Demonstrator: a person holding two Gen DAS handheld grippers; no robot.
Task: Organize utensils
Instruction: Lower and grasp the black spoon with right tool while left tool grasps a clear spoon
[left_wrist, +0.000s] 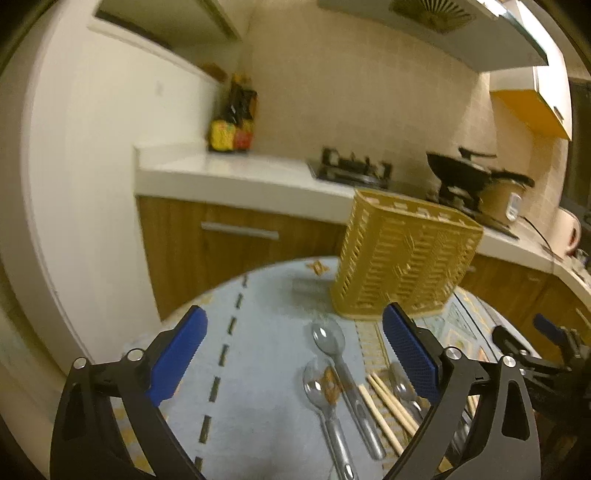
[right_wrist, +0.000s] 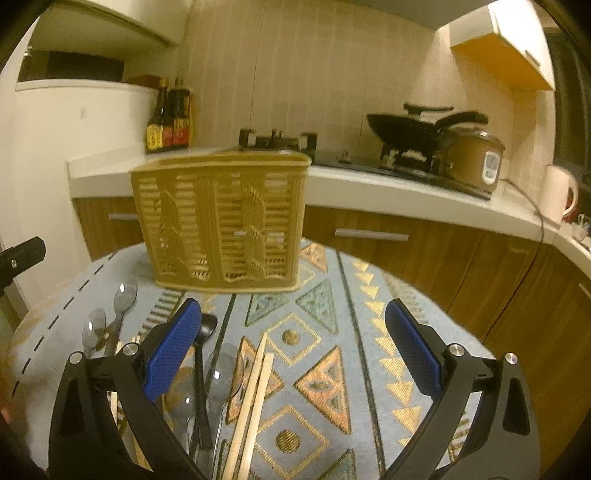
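From the left wrist, the left gripper (left_wrist: 293, 354), jaws apart and empty, hangs over clear spoons (left_wrist: 332, 373) lying lengthwise toward the basket (left_wrist: 402, 258) near the table's far edge. From the right wrist, the right gripper (right_wrist: 293, 350), likewise apart, frames chopsticks (right_wrist: 255, 402) pointing at that basket.

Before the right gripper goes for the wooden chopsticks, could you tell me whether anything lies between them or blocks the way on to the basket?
Nothing visible does. The right gripper is open above the chopsticks, which lie bare on the cloth. The black spoon lies to their left, and only cloth separates them from the upright basket.
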